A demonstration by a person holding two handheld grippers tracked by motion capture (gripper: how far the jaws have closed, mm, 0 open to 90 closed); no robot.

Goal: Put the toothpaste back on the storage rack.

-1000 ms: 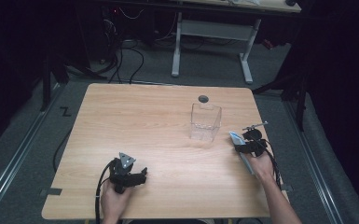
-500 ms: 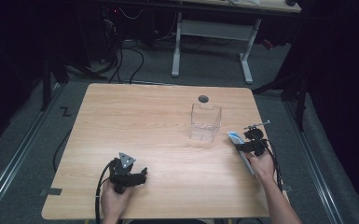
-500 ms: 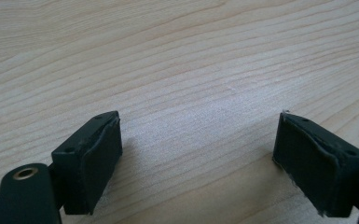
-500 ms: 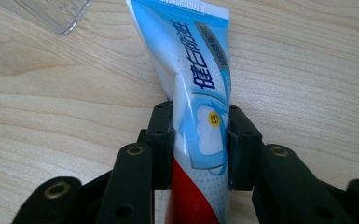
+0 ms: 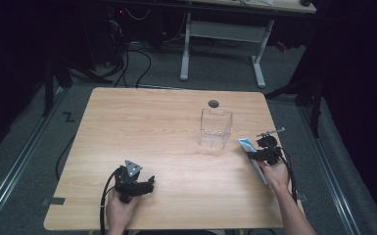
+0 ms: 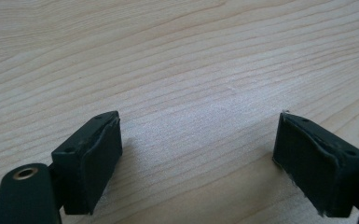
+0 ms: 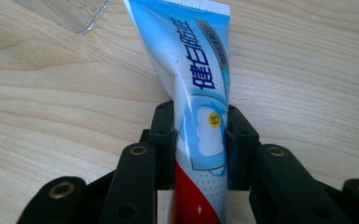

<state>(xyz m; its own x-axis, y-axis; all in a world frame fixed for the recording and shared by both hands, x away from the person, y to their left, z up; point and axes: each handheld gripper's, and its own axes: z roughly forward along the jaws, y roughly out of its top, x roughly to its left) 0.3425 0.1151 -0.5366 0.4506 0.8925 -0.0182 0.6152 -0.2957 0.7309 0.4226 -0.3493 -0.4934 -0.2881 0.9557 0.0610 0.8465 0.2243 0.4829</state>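
A blue, white and red toothpaste tube (image 7: 200, 84) is clamped between the jaws of my right gripper (image 7: 200, 140), its flat crimped end pointing away from me. In the high view the right gripper (image 5: 262, 154) sits near the table's right edge with the toothpaste tube (image 5: 247, 145) sticking out toward a clear plastic box (image 5: 215, 128) just to its upper left. My left gripper (image 5: 144, 185) rests low at the table's front left. Its jaws are wide apart over bare wood, left gripper (image 6: 198, 154) holding nothing.
The wooden table (image 5: 142, 127) has a round dark grommet hole (image 5: 213, 103) behind the clear box. A corner of the clear box (image 7: 70, 14) shows at the top left of the right gripper view. Dark floor, cables and a desk frame (image 5: 223, 39) lie beyond.
The right gripper with the tube has shifted slightly; the left gripper has stayed put.
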